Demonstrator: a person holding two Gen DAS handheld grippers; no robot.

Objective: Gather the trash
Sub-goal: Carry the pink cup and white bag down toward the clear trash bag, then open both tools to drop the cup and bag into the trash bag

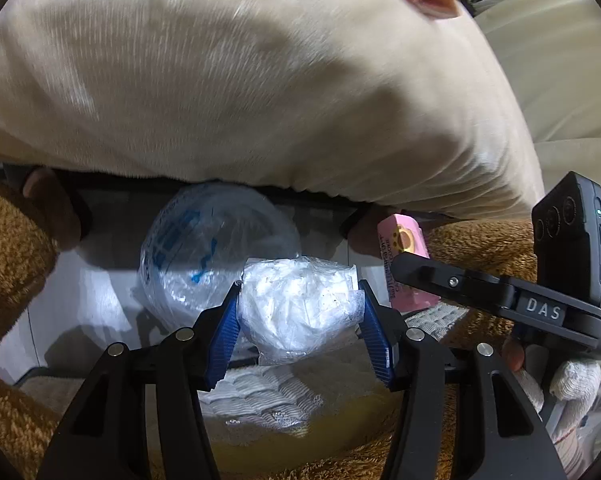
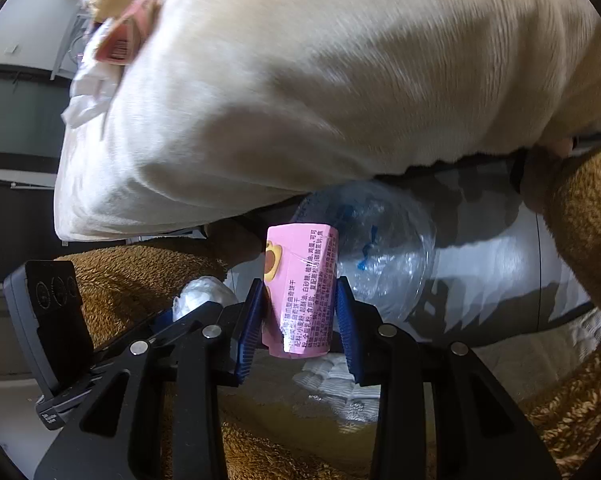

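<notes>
- Left wrist view: left gripper [image 1: 298, 316] fingers clamped on a crumpled plastic wad [image 1: 296, 308], lifted for disposal;
- right gripper [image 2: 300, 320] fingers pinch a pink wrapper [image 2: 302, 292];
- beyond, a clear bag [image 1: 204, 248] under a cream pillow [image 1: 260, 80].

The crumpled white plastic wad [image 1: 300, 308] sits left of the pink printed snack box [image 2: 300, 292]; a clear round plastic lid [image 1: 216, 248] lies behind both, seemingly under the big cream cushion [image 1: 240, 80].

1. Tongs: two, left [image 1: 298, 312] and right [image 2: 300, 320].
2. Crumpled white plastic wads: one [image 1: 296, 308].
3. Pink snack boxes: two, one held [image 2: 300, 292], one beyond the pillow [image 2: 120, 40].
4. Clear plastic bags: one [image 1: 204, 248].
5. Cream pillows: one [image 1: 260, 80].
</notes>
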